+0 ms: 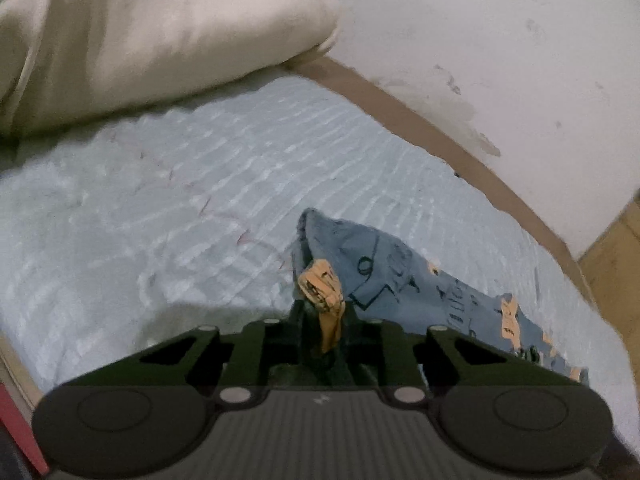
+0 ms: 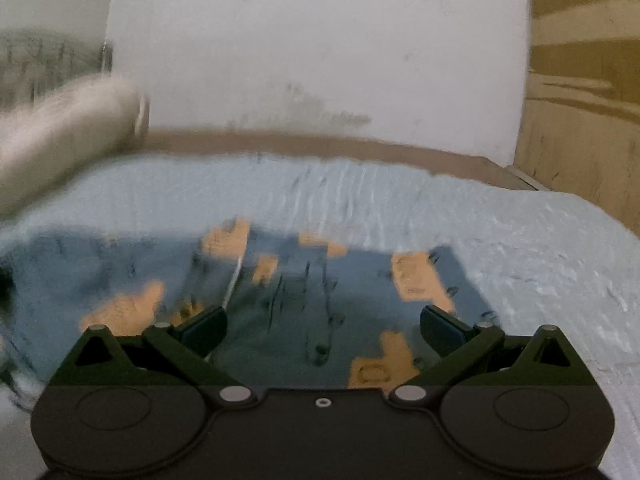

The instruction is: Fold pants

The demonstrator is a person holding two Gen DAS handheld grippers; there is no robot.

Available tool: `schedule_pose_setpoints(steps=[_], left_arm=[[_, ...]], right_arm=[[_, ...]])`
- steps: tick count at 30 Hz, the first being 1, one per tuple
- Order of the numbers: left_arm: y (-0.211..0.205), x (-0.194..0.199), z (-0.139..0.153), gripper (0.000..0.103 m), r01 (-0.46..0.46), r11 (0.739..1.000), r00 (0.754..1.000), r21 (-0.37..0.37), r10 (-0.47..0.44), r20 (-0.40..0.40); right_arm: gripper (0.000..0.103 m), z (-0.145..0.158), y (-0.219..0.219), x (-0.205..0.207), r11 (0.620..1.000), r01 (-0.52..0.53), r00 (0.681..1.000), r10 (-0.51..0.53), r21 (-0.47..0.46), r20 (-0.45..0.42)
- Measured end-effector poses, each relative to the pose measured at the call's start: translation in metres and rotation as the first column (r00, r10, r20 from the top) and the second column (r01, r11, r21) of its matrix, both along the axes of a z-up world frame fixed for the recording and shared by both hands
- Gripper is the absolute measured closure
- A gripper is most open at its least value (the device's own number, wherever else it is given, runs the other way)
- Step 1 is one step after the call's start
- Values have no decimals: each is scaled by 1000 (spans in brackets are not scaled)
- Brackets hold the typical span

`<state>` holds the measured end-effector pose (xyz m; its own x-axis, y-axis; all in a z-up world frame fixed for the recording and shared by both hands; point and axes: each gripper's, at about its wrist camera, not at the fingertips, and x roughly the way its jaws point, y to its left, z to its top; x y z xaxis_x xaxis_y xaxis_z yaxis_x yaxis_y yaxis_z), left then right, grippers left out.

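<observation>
The pants (image 1: 400,276) are blue with orange patches and dark print. In the left wrist view my left gripper (image 1: 320,312) is shut on a bunched edge of the pants and holds it lifted above the pale blue bed cover (image 1: 200,200); the cloth trails off to the right. In the right wrist view the pants (image 2: 304,292) lie spread flat on the bed cover (image 2: 540,248). My right gripper (image 2: 322,326) is open and empty just above the cloth, its jaws wide apart. The right view is blurred.
A cream pillow (image 1: 152,32) lies at the head of the bed, also seen at the left in the right wrist view (image 2: 60,136). A brown bed frame edge (image 1: 440,136) runs along a stained white wall (image 1: 500,40). Wooden furniture (image 2: 580,120) stands at the right.
</observation>
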<state>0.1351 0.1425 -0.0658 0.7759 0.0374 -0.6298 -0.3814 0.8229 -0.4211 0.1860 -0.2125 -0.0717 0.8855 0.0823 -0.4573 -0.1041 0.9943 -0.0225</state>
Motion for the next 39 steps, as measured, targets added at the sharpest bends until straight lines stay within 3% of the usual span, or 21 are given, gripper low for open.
schedule_pose_setpoints(steps=[2, 6, 10, 16, 20, 25, 30, 39], left_arm=[[-7, 2, 10, 86, 18, 999, 1000, 46, -18, 11], [-24, 5, 35, 86, 58, 993, 996, 99, -65, 66], [-51, 13, 65, 87, 136, 978, 979, 156, -157, 130], [-112, 27, 100, 87, 267, 931, 927, 249, -319, 197], [-157, 35, 111, 87, 357, 884, 882, 300, -425, 201], [-215, 45, 110, 87, 460, 816, 827, 349, -537, 165], [-264, 47, 97, 87, 534, 766, 785, 357, -606, 128], [-297, 52, 53, 85, 606, 739, 767, 294, -641, 32]], right_arm=[[1, 10, -12, -8, 1000, 3, 1000, -4, 26, 14], [1, 15, -27, -24, 997, 28, 999, -25, -67, 38], [1, 12, -48, -44, 995, 52, 998, -50, -79, 38], [1, 17, -68, -69, 996, 80, 995, -77, -46, 56], [1, 18, -77, -78, 994, 84, 994, -78, -66, 81], [1, 16, -93, -90, 989, 115, 990, -106, -92, 96], [1, 13, -112, -100, 982, 153, 986, -144, -109, 84], [1, 7, -142, -113, 962, 257, 966, -255, -97, 32]])
